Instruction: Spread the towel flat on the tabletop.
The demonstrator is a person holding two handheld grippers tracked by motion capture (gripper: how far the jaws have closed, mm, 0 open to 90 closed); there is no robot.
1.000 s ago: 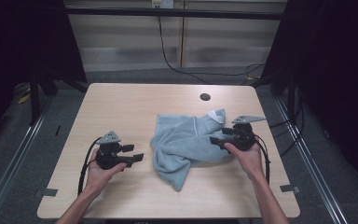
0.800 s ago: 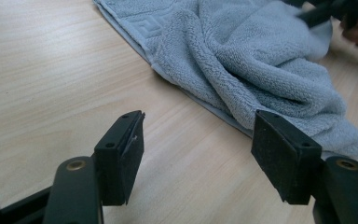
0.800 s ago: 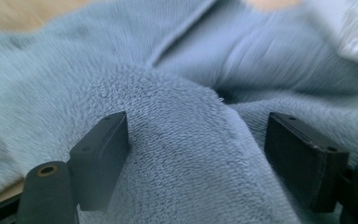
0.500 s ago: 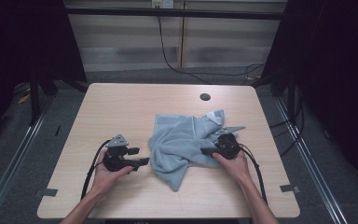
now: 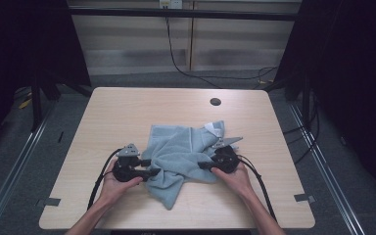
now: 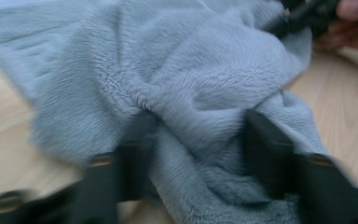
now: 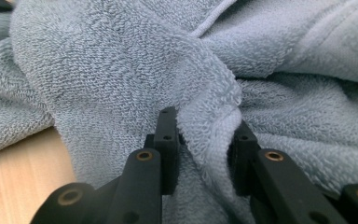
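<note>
A crumpled light blue towel (image 5: 181, 152) lies on the middle of the wooden table (image 5: 127, 112). My left gripper (image 5: 152, 169) reaches into its left edge. In the left gripper view a thick bunch of towel (image 6: 191, 84) fills the gap of the left gripper (image 6: 198, 135), whose jaws have just been closing and press on it from both sides. My right gripper (image 5: 203, 165) meets the towel's right side. In the right gripper view the right gripper (image 7: 203, 135) has also just been closing, and it pinches a raised fold of the towel (image 7: 121, 60).
A dark round hole (image 5: 215, 102) sits near the table's far edge. The towel's white label (image 5: 214, 128) lies at its far right corner. Cables trail from both grippers toward the front edge. The right gripper (image 6: 307, 14) and a hand appear at the top right of the left gripper view.
Both hands have moved inward and toward the front of the table. The jaws of both grippers have gone into the towel's edges and closed on its folds.
</note>
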